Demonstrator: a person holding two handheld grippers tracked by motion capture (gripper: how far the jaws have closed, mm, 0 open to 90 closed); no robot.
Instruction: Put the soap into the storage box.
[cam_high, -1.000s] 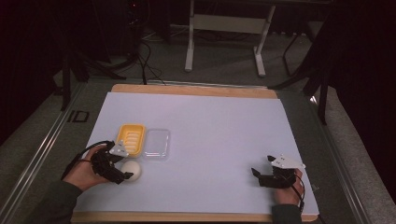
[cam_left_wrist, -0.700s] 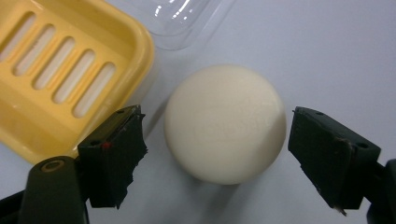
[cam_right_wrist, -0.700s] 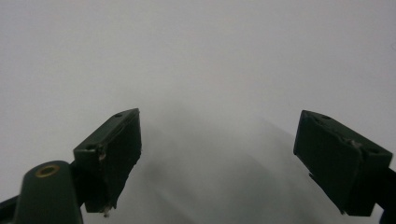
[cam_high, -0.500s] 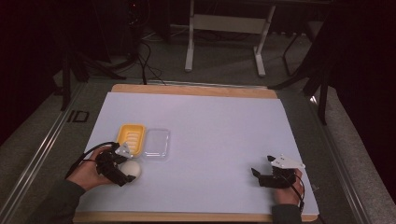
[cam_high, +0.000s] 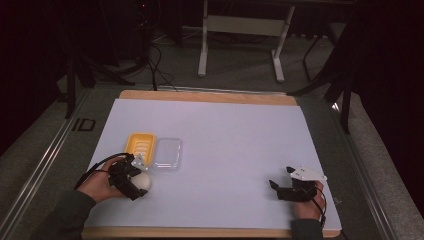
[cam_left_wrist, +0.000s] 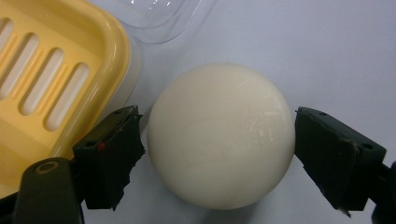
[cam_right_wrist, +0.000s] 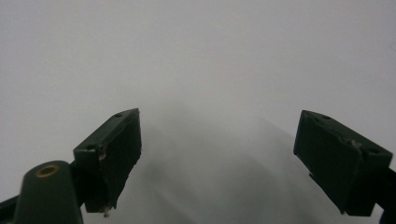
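Note:
A smooth cream-white ball (cam_left_wrist: 219, 135) rests on the white table sheet, right beside a yellow slotted dish (cam_left_wrist: 42, 79). My left gripper (cam_left_wrist: 217, 156) stands open with one jaw on each side of the ball, both very close to its surface. In the high view the ball (cam_high: 143, 181) lies at the front left, just below the dish (cam_high: 139, 144), with the left gripper (cam_high: 137, 188) around it. My right gripper (cam_high: 274, 187) sits open at the front right, and the right gripper (cam_right_wrist: 217, 154) has only bare sheet between its jaws.
A clear plastic lid (cam_high: 167, 152) lies next to the yellow dish, on its right. The white sheet (cam_high: 225, 135) covers a wooden board whose front edge (cam_high: 200, 232) runs close below both hands. Beyond the board are dark floor, cables and a stand's legs (cam_high: 240, 45).
My left gripper has edged slightly toward the ball, which now sits between its jaws. The right gripper has stayed where it was.

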